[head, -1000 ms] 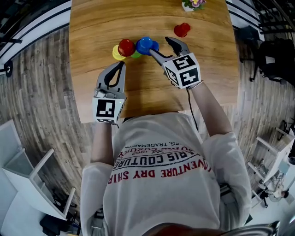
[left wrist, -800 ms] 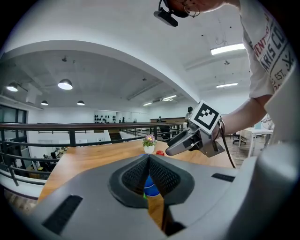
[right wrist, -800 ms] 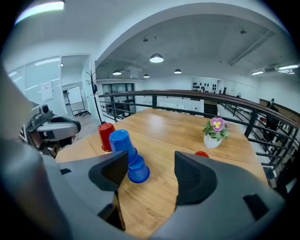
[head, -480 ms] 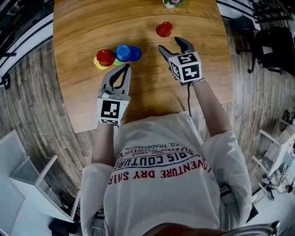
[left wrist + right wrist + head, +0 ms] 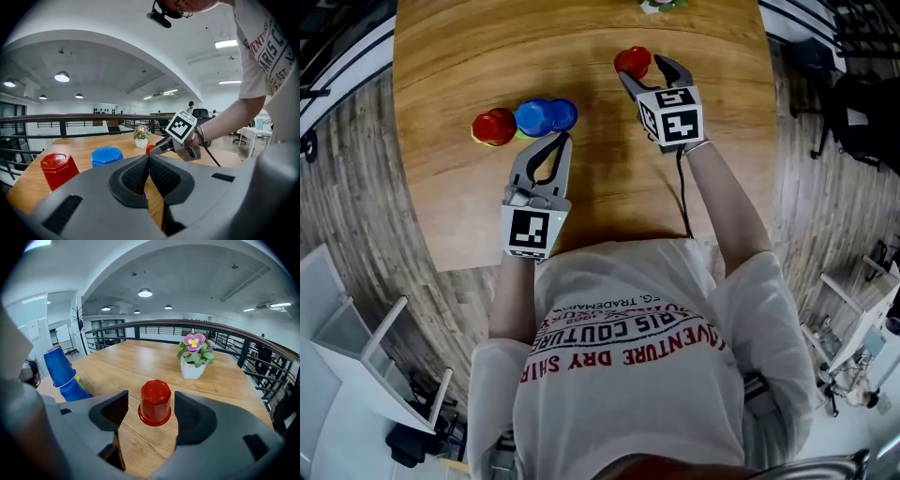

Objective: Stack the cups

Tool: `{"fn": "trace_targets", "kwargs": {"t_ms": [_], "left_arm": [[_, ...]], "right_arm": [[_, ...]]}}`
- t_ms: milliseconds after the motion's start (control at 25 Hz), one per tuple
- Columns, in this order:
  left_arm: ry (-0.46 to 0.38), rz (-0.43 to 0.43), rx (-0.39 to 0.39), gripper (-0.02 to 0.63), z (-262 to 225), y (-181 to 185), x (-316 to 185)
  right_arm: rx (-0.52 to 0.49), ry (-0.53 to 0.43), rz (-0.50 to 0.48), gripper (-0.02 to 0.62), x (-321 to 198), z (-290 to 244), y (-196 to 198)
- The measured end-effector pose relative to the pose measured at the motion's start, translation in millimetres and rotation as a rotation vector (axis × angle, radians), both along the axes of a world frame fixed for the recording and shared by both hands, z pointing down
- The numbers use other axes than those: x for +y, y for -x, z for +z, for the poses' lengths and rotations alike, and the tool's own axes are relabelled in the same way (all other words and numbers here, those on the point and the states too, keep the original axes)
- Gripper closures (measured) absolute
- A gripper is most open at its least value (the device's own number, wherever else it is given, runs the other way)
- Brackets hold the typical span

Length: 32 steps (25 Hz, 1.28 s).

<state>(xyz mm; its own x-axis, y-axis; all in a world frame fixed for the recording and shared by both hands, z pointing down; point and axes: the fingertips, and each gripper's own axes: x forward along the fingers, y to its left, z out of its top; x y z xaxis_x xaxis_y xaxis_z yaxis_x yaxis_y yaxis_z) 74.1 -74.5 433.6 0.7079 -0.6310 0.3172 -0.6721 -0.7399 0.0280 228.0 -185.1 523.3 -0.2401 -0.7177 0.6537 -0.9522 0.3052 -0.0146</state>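
Advanced across the desk (image 5: pixel 609 187) since a second ago, the right gripper (image 5: pixel 649 73) is pictured spread wide around the lone upside-down red cup (image 5: pixel 632 62), best centred and squeezed gently before being carried to the blue cups (image 5: pixel 534 117), while the left gripper (image 5: pixel 556 142) is held clenched and empty.
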Motion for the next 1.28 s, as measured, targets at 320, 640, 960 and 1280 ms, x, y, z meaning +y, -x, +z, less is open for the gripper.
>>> {"fn": "trace_targets", "kwargs": {"t_ms": [320,640,960,1280], "left_arm": [[0.017,-0.008,-0.030,0.589,10,-2,-3],[0.003,-0.025,-0.029,0.589,7,11,-3],[-0.035,0.008,-0.012,0.589,-10,26,9],[-0.082,0.012,0.004,0.589,-39,65,20]], "right_arm": [[-0.044,0.069,0.010,0.312,-23,22,0],[-0.006,0.035,-0.012,0.330,-19,11,2],[-0.004,-0.040,-0.077,0.331,1,-44,29],[-0.102,-0.107,-0.117,0.331,17,-120,83]]}}
